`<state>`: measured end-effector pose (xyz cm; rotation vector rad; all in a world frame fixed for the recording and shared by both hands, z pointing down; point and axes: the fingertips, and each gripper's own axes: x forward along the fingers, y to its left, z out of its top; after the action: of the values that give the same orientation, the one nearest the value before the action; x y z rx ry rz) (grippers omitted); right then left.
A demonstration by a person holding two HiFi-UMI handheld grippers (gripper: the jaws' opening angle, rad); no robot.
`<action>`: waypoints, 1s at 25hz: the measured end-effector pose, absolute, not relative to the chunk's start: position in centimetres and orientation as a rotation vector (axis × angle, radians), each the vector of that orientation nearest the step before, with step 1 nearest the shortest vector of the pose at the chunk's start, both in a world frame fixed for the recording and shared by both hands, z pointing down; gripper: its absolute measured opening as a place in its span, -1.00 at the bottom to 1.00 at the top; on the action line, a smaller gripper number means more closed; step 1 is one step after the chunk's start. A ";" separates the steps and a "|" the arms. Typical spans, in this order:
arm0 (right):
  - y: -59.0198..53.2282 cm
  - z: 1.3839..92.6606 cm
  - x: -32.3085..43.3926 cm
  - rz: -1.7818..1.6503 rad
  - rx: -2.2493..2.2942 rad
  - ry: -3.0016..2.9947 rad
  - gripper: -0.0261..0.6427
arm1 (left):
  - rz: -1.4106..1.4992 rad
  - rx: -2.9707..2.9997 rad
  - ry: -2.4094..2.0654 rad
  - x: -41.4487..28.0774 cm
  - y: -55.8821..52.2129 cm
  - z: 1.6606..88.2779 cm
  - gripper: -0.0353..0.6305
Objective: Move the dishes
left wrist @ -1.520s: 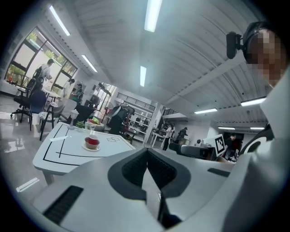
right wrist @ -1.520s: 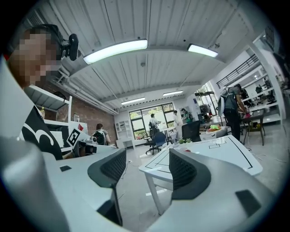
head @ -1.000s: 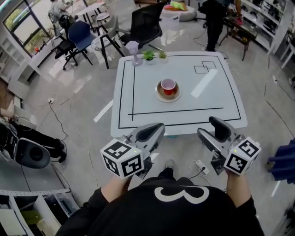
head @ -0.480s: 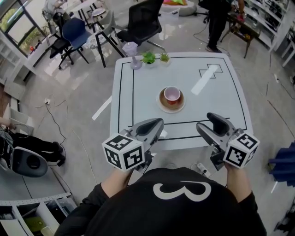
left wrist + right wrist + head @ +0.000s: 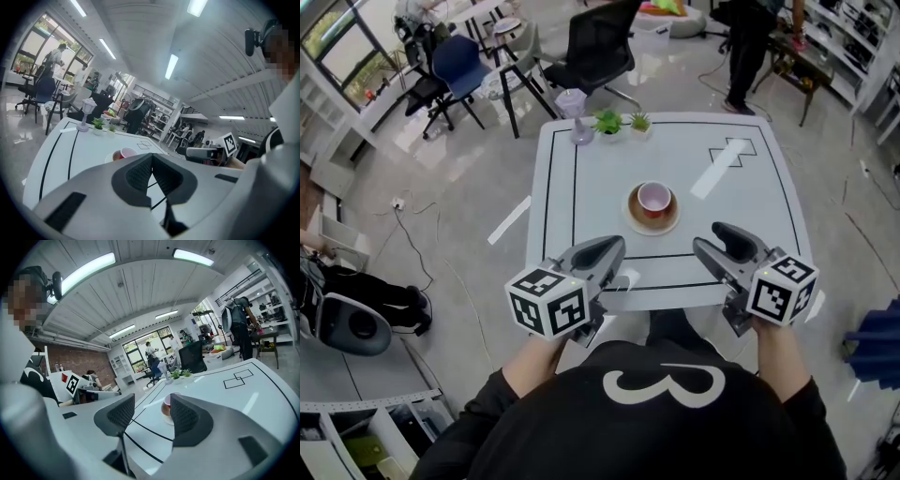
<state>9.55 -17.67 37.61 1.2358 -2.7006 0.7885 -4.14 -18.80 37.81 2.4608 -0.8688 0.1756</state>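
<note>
Grey plastic fills my nearest view: the left tool (image 5: 609, 251) sits at the near edge of the white desk (image 5: 741, 178) with its jaws pressed together and nothing between them. Beside it, the right tool (image 5: 724, 239) has its jaws apart; they have just been closing, yet the gap frames only bare desk and they grip nothing. Beyond both tips, past the black line drawn on the desk, the red cup (image 5: 653, 197) stands upright on its brown saucer (image 5: 654, 225), near the middle and well apart from either tool. At the far edge, two small green plants (image 5: 607, 121) stand beside a pale lilac goblet (image 5: 572, 105). Behind the desk is a black office chair (image 5: 592, 52).
</note>
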 end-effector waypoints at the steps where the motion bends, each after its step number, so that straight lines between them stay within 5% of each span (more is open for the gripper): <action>1: -18.1 37.7 9.5 0.807 1.237 -2.697 -0.26 | 0.175 2.456 -0.879 -4.3 -19.0 37.9 -0.88; 25: -30.8 47.6 6.6 1.019 1.114 -2.493 -0.38 | 0.157 2.261 -0.949 -7.1 -25.2 42.7 -0.88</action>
<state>6.63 -30.84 47.60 1.1140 -2.4931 1.0190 -7.08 -25.20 42.67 2.2606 -0.9486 0.1566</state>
